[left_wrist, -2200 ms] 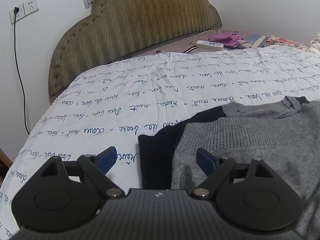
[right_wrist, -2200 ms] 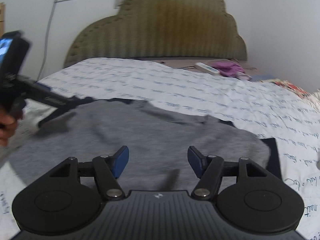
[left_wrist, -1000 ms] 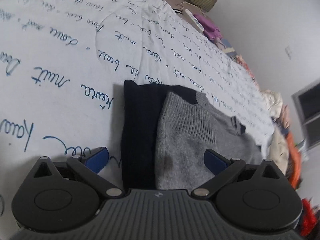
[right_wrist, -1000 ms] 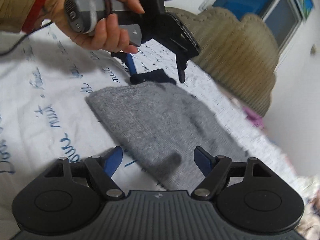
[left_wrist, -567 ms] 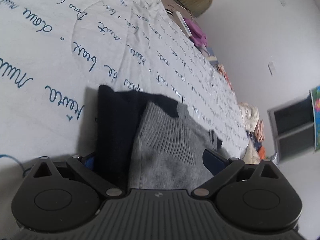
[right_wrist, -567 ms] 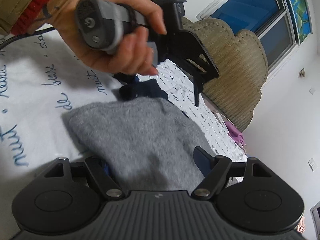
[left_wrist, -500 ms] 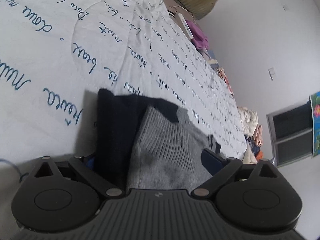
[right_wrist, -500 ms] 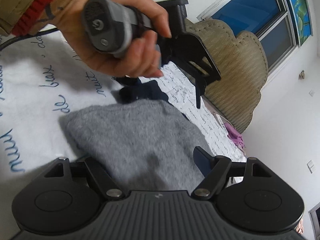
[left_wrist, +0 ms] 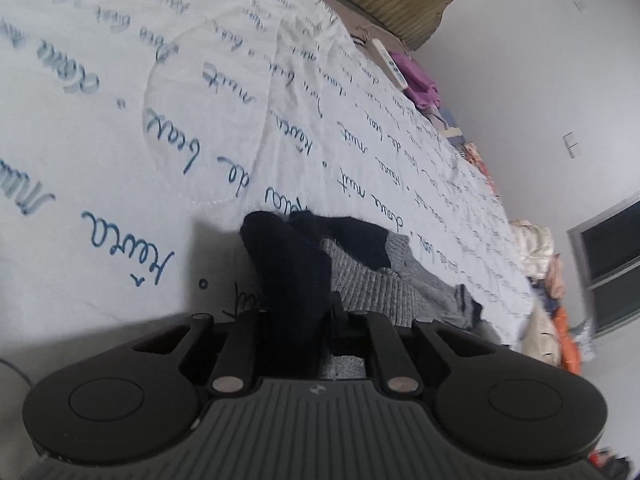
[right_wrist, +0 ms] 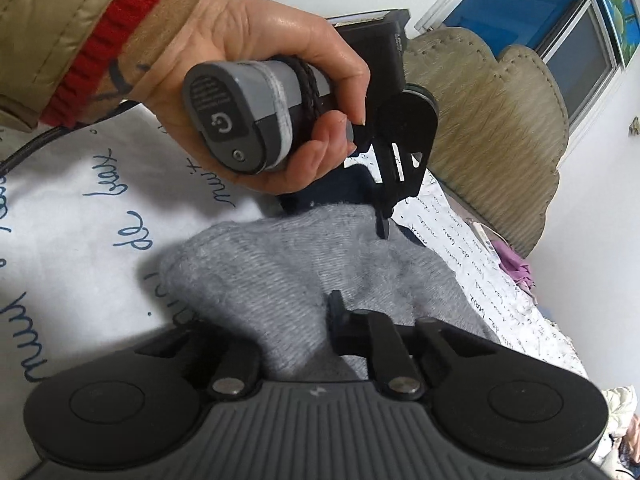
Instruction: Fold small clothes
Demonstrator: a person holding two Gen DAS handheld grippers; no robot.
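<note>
Left wrist: left gripper [left_wrist: 298, 316] just clamped onto grey-and-navy knitted sweater [left_wrist: 360, 280] on white script-printed quilt [left_wrist: 120, 160]. Right wrist: right gripper [right_wrist: 296, 336] pinching grey hem.

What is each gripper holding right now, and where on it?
Left gripper: the sweater's navy edge. Right gripper: its grey edge. Both just closed.

1. The tips of the left claw [left_wrist: 298, 316] are hidden inside the bunched dark blue cloth [left_wrist: 292, 276].
2. One finger of the right claw [right_wrist: 296, 320] is buried under the gray sweater [right_wrist: 280, 272].
3. The writing on the far part of the bed cover [left_wrist: 100, 92] is too blurry to read.
4. The sleeve [right_wrist: 60, 20] is cut off by the picture's edge.
5. The heap of clothes [left_wrist: 544, 248] by the wall is too small to tell apart.
</note>
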